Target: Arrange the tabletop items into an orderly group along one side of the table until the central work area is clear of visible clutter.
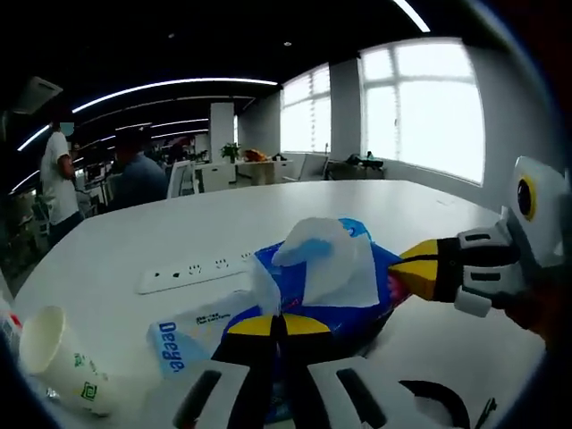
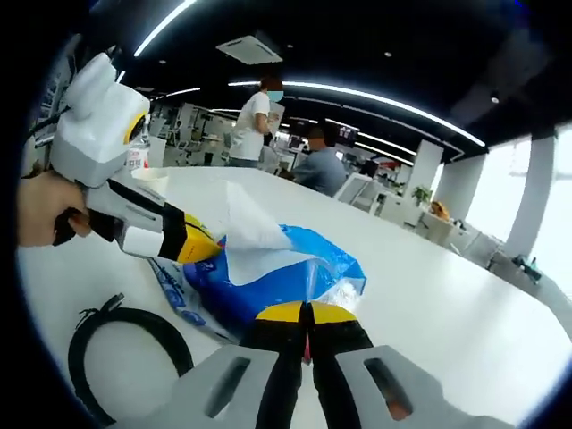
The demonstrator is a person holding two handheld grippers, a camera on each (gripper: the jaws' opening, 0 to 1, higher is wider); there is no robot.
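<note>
A blue tissue pack [image 1: 357,299] lies on the white table [image 1: 268,214] with a white tissue [image 1: 326,259] sticking up from its top. My left gripper [image 1: 277,323] is shut on the pack's near edge. My right gripper [image 1: 407,273] reaches in from the right, its yellow tips pinching the pack's right end. In the right gripper view the same pack [image 2: 295,268] sits just ahead of my right gripper [image 2: 305,311], which is shut on its crinkled end, while the left gripper [image 2: 201,246] holds the far-left side.
A white power strip [image 1: 192,271] lies behind the pack. A small "Deeya" packet [image 1: 192,335] and a tipped paper cup [image 1: 58,357] lie at the left. A coiled black cable [image 2: 125,335] rests near the table edge. People [image 2: 255,121] stand and sit beyond the table.
</note>
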